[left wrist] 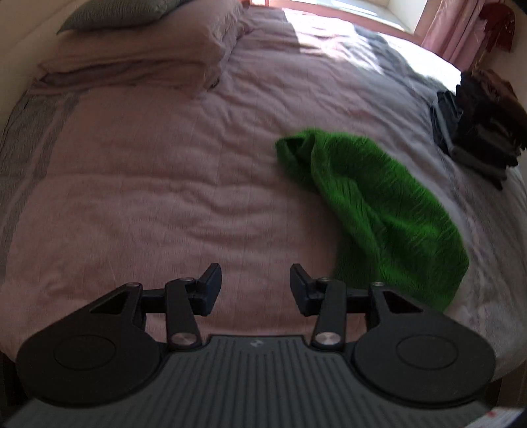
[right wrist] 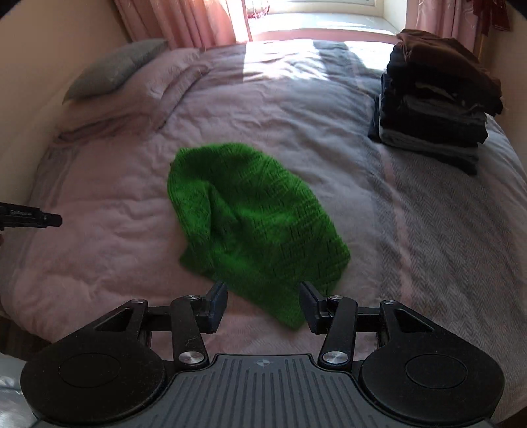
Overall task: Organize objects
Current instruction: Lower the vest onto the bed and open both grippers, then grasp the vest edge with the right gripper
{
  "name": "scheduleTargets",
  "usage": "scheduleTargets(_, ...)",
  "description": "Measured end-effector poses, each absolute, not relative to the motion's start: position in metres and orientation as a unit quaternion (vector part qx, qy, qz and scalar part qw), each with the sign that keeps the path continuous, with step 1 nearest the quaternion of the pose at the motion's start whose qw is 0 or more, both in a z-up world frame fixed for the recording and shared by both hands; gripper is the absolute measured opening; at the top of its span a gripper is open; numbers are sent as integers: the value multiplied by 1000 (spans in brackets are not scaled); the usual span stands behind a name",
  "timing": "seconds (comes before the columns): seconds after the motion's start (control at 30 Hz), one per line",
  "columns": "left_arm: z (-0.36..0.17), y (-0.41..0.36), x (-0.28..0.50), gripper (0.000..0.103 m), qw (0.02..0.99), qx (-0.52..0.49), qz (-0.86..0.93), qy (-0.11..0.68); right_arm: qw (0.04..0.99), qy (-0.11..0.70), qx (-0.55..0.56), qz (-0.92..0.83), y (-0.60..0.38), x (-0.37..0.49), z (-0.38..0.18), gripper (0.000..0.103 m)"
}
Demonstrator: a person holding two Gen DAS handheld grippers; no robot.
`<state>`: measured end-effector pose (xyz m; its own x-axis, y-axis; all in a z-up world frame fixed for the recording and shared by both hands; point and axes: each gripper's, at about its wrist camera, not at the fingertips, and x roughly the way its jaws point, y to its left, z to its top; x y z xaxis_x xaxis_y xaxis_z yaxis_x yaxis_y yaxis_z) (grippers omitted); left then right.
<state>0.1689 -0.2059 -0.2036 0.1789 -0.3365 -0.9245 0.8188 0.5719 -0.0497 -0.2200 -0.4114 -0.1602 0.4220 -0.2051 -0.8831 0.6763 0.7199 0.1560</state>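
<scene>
A crumpled green knitted cloth lies on the pink bedspread; it also shows in the right wrist view. My left gripper is open and empty above the bed, with the cloth to its right. My right gripper is open and empty, just above the cloth's near edge, which shows between its fingers. A stack of folded dark clothes sits at the bed's far right, also seen in the right wrist view.
Pink folded bedding and a grey pillow lie at the head of the bed on the left. A sunlit window with pink curtains is behind the bed. The left gripper's tip shows at the left edge.
</scene>
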Motion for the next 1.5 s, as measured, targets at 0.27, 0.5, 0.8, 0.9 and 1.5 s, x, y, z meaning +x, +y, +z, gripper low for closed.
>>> scheduleTargets(0.27,-220,-166,148,41,682,267,-415,540,791,509,216,-263,-347,-181,-194,46)
scheduleTargets(0.5,-212,-166,158,42,686,273,-428,522,789,513,218,-258,-317,-159,-203,46)
scheduleTargets(0.8,-224,-159,170,44,694,259,-419,526,797,512,206,-244,-315,-135,-223,46)
scheduleTargets(0.9,-233,-154,176,46,708,244,-405,524,803,507,209,-232,-327,-128,-235,46)
scheduleTargets(1.5,-325,-75,200,47,815,78,-118,562,849,491,146,-130,-406,-60,-356,46)
